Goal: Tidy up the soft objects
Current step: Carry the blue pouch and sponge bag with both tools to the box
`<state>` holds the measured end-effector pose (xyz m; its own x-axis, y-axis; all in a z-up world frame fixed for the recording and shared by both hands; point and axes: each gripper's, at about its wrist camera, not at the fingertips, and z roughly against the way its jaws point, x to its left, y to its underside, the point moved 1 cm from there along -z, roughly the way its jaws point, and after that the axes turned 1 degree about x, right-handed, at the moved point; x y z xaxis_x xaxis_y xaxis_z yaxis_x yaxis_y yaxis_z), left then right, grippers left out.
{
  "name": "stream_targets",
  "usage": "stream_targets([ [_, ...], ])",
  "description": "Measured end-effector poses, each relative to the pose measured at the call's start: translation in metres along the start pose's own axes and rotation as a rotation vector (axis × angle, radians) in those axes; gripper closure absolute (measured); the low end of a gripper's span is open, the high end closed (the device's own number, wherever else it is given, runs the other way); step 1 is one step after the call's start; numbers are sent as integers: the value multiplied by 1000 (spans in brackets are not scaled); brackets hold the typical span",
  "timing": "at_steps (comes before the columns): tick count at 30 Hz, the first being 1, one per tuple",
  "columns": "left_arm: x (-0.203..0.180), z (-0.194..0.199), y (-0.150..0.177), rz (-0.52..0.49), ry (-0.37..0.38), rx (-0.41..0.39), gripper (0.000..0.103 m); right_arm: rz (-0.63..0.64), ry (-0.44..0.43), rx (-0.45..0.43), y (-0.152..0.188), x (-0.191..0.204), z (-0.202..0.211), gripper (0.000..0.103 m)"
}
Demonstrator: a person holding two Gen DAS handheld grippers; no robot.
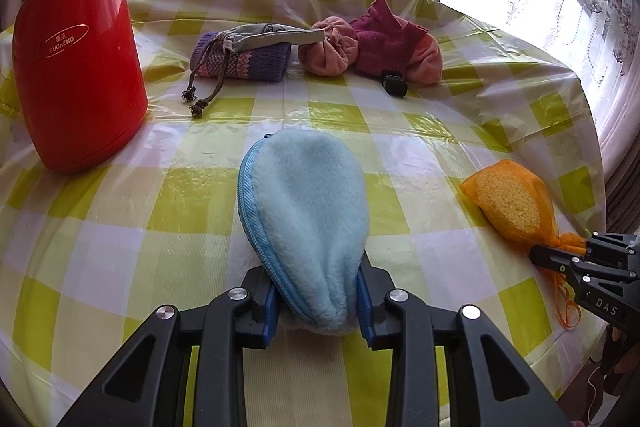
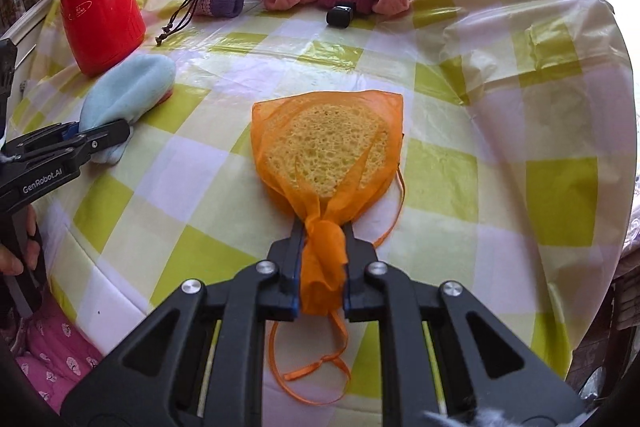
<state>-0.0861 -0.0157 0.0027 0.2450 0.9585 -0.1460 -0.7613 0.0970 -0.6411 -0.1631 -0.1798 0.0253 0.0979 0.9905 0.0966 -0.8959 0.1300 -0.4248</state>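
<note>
A light blue plush zip pouch (image 1: pixel 308 203) lies on the checked tablecloth. My left gripper (image 1: pixel 316 271) is shut on its near end, the blue pads pressing both sides. An orange mesh bag (image 2: pixel 328 147) with a yellow sponge inside rests further right. My right gripper (image 2: pixel 323 231) is shut on the bag's gathered neck, and its ribbon trails below the fingers. In the right wrist view the left gripper (image 2: pixel 108 133) shows at the left edge on the blue pouch (image 2: pixel 128 87). The right gripper (image 1: pixel 548 259) appears at the orange bag's (image 1: pixel 508 203) tail in the left wrist view.
A tall red flask (image 1: pixel 76 59) stands at the left. At the back lie a purple knit piece (image 1: pixel 256 61) under a grey drawstring pouch (image 1: pixel 272 35), a pink cloth bundle (image 1: pixel 332 47), a magenta knit item (image 1: pixel 384 35) and a small black object (image 1: pixel 394 83). The table (image 1: pixel 120 195) edge curves on the right.
</note>
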Motion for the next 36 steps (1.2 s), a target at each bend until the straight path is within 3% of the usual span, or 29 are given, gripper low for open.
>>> stream_targets([
  [3,-1,1,0,-1,-3,2,70,-38,-56,2,12,2,9,86],
  [12,3,22,14,-10,-50,64,70,-219,-387,23,17,16,8,86],
  [19,18,44,27,-5,-80,101,70,-168,-495,39,6,59,5,86],
  [36,91,110,41,110,-144,40,70,-229,-851,130,-26,133,-11,86],
])
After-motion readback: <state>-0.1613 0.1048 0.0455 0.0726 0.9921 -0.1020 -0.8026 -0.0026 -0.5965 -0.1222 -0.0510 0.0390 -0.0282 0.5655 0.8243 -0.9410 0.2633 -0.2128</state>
